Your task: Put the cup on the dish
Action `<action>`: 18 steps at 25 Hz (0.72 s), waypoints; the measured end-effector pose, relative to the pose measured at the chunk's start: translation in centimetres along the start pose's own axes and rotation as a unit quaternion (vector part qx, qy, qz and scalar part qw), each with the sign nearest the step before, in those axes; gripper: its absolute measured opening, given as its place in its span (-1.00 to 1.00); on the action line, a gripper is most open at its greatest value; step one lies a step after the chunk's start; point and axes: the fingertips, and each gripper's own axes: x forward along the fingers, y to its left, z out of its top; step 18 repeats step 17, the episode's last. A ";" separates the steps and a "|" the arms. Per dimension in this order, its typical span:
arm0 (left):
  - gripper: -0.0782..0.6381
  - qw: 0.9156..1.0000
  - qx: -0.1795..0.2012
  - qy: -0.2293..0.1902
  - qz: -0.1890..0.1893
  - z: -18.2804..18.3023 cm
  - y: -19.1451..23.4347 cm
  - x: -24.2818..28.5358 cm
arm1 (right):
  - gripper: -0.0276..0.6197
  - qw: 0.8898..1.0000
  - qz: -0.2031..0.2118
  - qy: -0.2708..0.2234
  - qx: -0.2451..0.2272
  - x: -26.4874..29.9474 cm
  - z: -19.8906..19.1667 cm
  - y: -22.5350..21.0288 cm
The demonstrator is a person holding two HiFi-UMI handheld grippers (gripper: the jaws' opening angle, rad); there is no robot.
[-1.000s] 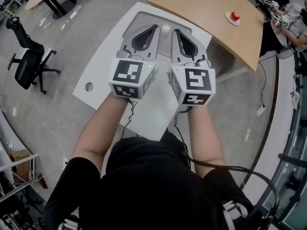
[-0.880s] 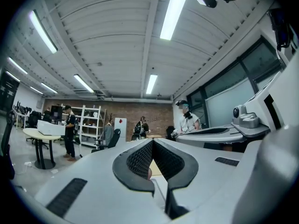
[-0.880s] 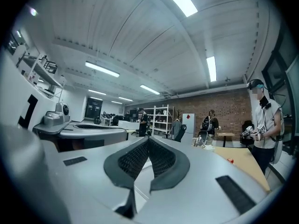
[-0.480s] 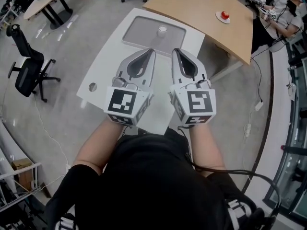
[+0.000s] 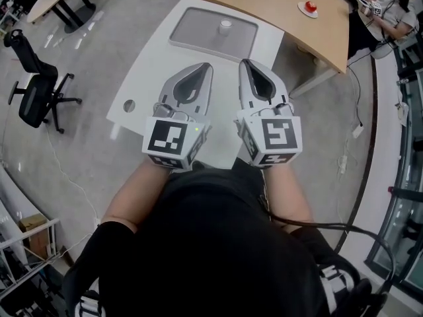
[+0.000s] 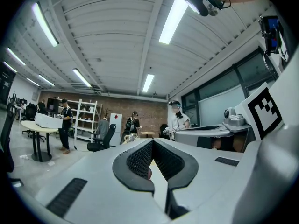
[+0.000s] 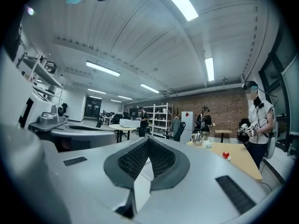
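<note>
A small white cup (image 5: 226, 26) stands on a grey rectangular tray (image 5: 195, 35) at the far end of the white table (image 5: 152, 71). A little white dish (image 5: 307, 8) with a red thing on it lies on the wooden table (image 5: 277, 5) beyond; the right gripper view shows that dish (image 7: 225, 156) too. My left gripper (image 5: 205, 67) and right gripper (image 5: 245, 63) hover side by side over the table's middle, short of the tray. Both are shut with nothing in them. Each gripper view looks out level over the room past the left gripper (image 6: 152, 142) and the right gripper (image 7: 148, 139).
A black office chair (image 5: 33, 88) stands on the floor to the left. A person (image 5: 390, 8) holding grippers is at the far right by the wooden table. The white table has a round hole (image 5: 129, 105) near its left corner. Cables run over the floor on the right.
Both grippers have drawn back toward my body. The tray and cup, which lay between the fingertips a second ago, now lie ahead of them.
</note>
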 end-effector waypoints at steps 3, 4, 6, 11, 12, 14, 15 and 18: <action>-0.76 1.000 -0.010 0.002 0.007 0.0 0.4 -0.1 | -0.88 1.000 0.006 0.006 -0.003 0.2 -0.2 0.2; -0.76 1.000 -0.017 0.004 0.010 0.0 0.5 -0.1 | -0.88 1.000 0.006 0.008 -0.004 0.3 -0.2 0.2; -0.76 1.000 -0.020 0.006 0.012 0.0 0.9 -0.2 | -0.88 1.000 0.006 0.011 -0.008 0.4 -0.2 0.5; -0.76 1.000 -0.016 0.003 0.008 -0.4 1.5 -0.5 | -0.88 1.000 0.011 0.006 -0.010 0.4 -0.1 1.0; -0.76 1.000 -0.017 0.003 0.008 -0.4 1.5 -0.6 | -0.88 1.000 0.012 0.004 -0.010 0.4 0.0 1.1; -0.76 1.000 -0.017 0.004 0.007 -0.4 1.3 -0.7 | -0.88 1.000 0.013 0.002 -0.010 0.3 0.2 1.2; -0.76 1.000 -0.017 0.004 0.007 -0.4 1.2 -0.7 | -0.88 1.000 0.013 0.002 -0.010 0.2 0.2 1.3; -0.76 1.000 -0.018 0.006 0.008 -0.4 1.0 -0.7 | -0.88 1.000 0.015 0.001 -0.011 0.1 0.3 1.4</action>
